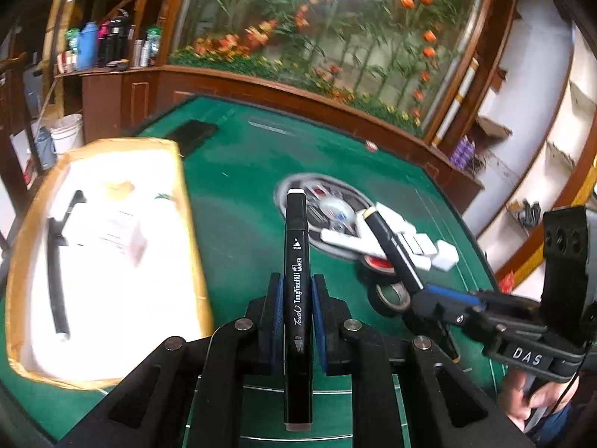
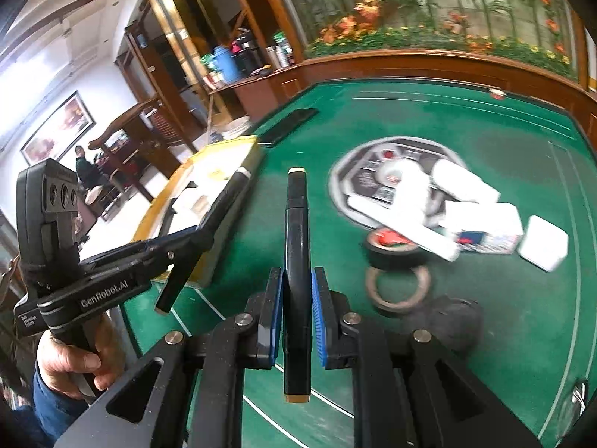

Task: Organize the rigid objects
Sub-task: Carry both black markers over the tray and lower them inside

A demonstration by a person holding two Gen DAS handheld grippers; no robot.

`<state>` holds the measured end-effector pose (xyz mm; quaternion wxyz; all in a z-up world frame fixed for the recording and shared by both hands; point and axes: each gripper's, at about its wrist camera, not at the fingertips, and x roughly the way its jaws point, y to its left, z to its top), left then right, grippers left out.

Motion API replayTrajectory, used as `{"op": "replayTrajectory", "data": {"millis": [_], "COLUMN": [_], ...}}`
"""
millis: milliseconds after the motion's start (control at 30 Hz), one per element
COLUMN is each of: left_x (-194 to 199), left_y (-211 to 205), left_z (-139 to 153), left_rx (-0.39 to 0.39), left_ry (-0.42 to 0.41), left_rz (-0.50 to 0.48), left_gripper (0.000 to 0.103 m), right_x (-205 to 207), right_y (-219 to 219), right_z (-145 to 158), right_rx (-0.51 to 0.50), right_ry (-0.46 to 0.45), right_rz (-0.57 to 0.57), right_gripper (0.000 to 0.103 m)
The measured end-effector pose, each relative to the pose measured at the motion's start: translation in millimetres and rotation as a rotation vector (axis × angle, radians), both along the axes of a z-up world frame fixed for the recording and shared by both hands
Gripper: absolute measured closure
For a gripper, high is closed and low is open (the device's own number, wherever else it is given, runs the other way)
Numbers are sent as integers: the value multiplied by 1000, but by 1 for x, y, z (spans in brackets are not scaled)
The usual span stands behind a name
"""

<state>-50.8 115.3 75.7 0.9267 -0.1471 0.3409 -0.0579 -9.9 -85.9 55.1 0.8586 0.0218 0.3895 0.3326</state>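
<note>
Black-barrelled markers filled both tongs. Your left gripper [image 1: 294,298] was clenched on the white-capped marker [image 1: 296,261], which ran straight up the centre of the left wrist view, blue pads pressed to its sides near mid-length. Your right gripper [image 2: 296,306] was clenched likewise on the tan-capped marker [image 2: 296,246], which stood at the centre of the right wrist view. Both markers hung above the green table [image 1: 242,194], clear of its felt.

At the left of the left wrist view lay the cardboard box [image 1: 186,224], its white lining already holding a black stick-like item and a small carton. At right of centre in that view sat the pile of white blocks [image 1: 410,242] and the tape rolls [image 1: 391,295], untouched, just below the table's round centre panel.

Judging by this, you were carrying both markers toward the box. Risks followed from that. Each marker was pinched on a smooth, narrow barrel with long overhang ahead of the pads, so a knock against the box wall could have pivoted it or slid it out. Your two grippers stood near each other, so crossing paths over the box could have clashed marker against marker. Releasing high would have let a marker bounce off the carton and out.
</note>
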Motion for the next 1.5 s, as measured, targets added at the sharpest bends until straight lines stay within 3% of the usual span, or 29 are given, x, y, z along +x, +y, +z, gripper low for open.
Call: {"op": "replayTrajectory", "data": {"millis": [233, 567, 733, 900, 1200, 1500], "left_x": [-15, -10, -2, 1, 8, 6], "left_y": [65, 127, 131, 133, 128, 135], "left_z": [5, -32, -49, -54, -64, -69], "left_rx": [-41, -86, -73, -56, -32, -82], "left_ry": [-38, 18, 42, 48, 86, 119], "left_rz": [161, 330, 345, 361, 353, 341], "left_gripper": [88, 88, 88, 88, 88, 88], "right_x": [-3, 22, 33, 30, 25, 21], "right_y": [61, 157, 186, 201, 213, 212], "right_z": [15, -2, -24, -29, -41, -44], "right_rx": [21, 13, -22, -86, -129, -115], "right_ry": [-17, 17, 72, 15, 11, -41], "right_rz": [92, 62, 43, 26, 50, 69], "right_gripper": [89, 89, 89, 89, 89, 89]}}
